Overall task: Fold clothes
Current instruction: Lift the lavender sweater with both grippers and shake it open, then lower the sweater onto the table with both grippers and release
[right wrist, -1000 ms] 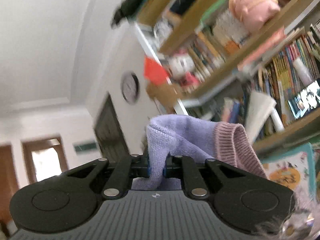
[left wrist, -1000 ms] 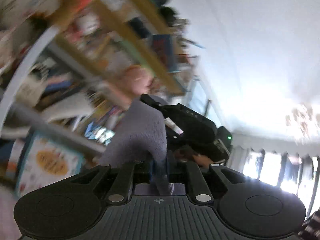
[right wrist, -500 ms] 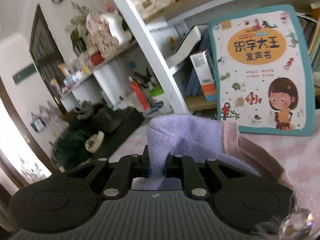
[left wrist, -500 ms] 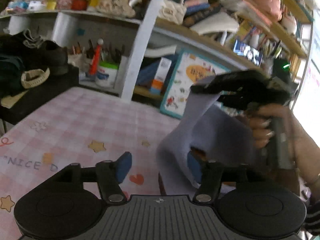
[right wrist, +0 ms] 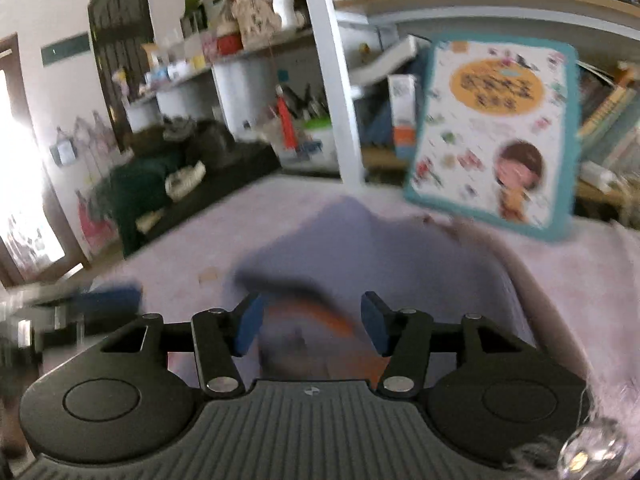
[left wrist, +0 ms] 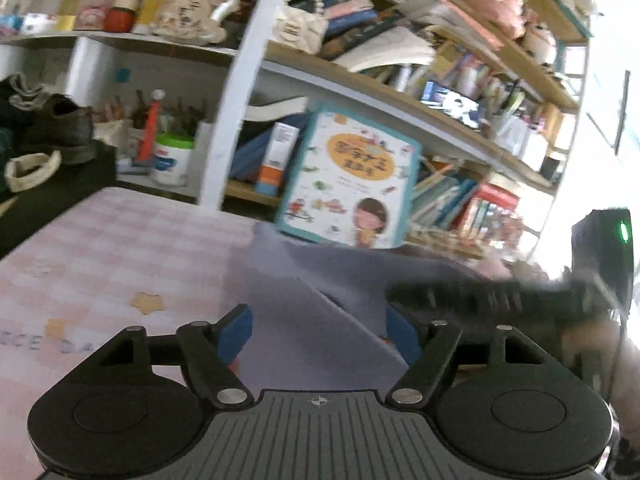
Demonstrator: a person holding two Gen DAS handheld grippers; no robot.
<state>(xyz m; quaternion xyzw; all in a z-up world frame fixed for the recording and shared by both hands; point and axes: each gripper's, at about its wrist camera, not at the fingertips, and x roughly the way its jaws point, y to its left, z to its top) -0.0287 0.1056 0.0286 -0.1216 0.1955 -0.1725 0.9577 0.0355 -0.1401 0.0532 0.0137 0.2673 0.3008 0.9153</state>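
Observation:
A lilac knitted garment (left wrist: 316,296) with a pink ribbed edge lies in loose folds on the pink checked tablecloth (left wrist: 120,248). My left gripper (left wrist: 320,332) hovers low over its near edge, jaws opening. The cloth runs between the blue pads, which do not press on it. In the right wrist view the garment (right wrist: 384,248) spreads ahead of my right gripper (right wrist: 312,324), whose jaws are also opening. Blurred cloth and an orange patch (right wrist: 332,316) sit between its pads, not pinched. Each gripper shows in the other's view, the right one (left wrist: 480,296) beside the left.
A children's picture book (left wrist: 348,176) leans against crowded bookshelves (left wrist: 440,92) just behind the garment. A white shelf post (left wrist: 236,92) stands at the table's back edge. Dark shoes and clothes (left wrist: 52,128) sit on a black stand to the left.
Both grippers tipped down from the ceiling and shelves to the table. Each was shut on the lilac garment and has let go. The cloth now rests on the tablecloth.

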